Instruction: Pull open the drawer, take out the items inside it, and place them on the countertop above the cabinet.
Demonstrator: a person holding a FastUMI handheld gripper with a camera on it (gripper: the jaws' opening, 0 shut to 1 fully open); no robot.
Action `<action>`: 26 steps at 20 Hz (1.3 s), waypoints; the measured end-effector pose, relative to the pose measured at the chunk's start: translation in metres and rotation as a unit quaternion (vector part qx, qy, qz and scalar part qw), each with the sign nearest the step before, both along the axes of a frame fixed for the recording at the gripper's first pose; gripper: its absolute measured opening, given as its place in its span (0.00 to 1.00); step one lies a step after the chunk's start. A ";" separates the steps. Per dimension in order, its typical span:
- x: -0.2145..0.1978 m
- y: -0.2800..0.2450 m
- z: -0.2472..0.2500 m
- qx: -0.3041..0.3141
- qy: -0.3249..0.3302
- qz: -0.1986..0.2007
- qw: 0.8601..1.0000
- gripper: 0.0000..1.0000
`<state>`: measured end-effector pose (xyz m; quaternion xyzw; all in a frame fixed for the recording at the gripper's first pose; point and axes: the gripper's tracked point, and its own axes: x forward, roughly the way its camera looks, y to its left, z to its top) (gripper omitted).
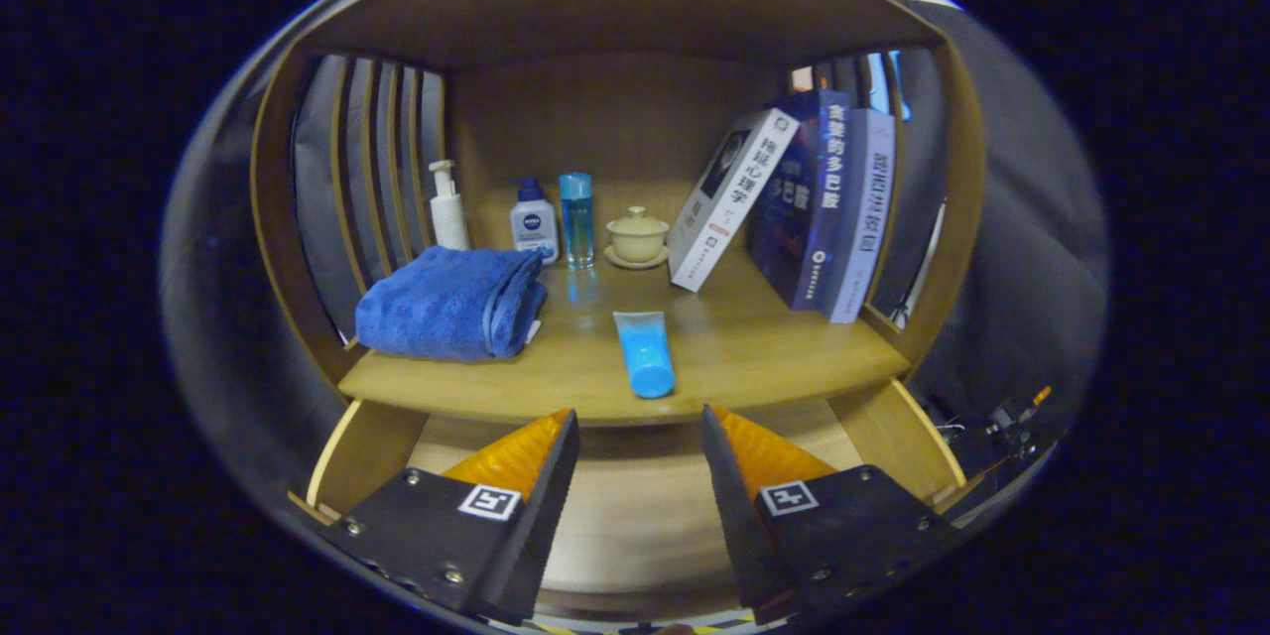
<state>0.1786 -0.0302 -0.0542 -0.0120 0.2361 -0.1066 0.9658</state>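
Open wooden drawer (635,516) at frame bottom, claw over it, blue tube on the shelf.

Light wooden cabinet (278,248) w/ countertop (754,347) mid-frame; small blue plastic tube (645,353) lies near its front edge (cap toward camera). Gripper (635,437) fingers apart, holding nothing. Risk, imo: round tube rolls off the edge back into drawer if bumped.
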 end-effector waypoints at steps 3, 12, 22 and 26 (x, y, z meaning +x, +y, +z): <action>-0.030 0.000 0.007 0.005 -0.045 -0.011 0.999 0.73; -0.118 -0.013 -0.015 0.012 -0.125 -0.035 0.991 0.73; -0.138 -0.012 -0.046 0.025 -0.145 -0.032 0.989 0.73; -0.135 -0.008 -0.059 0.039 -0.141 -0.023 0.989 0.73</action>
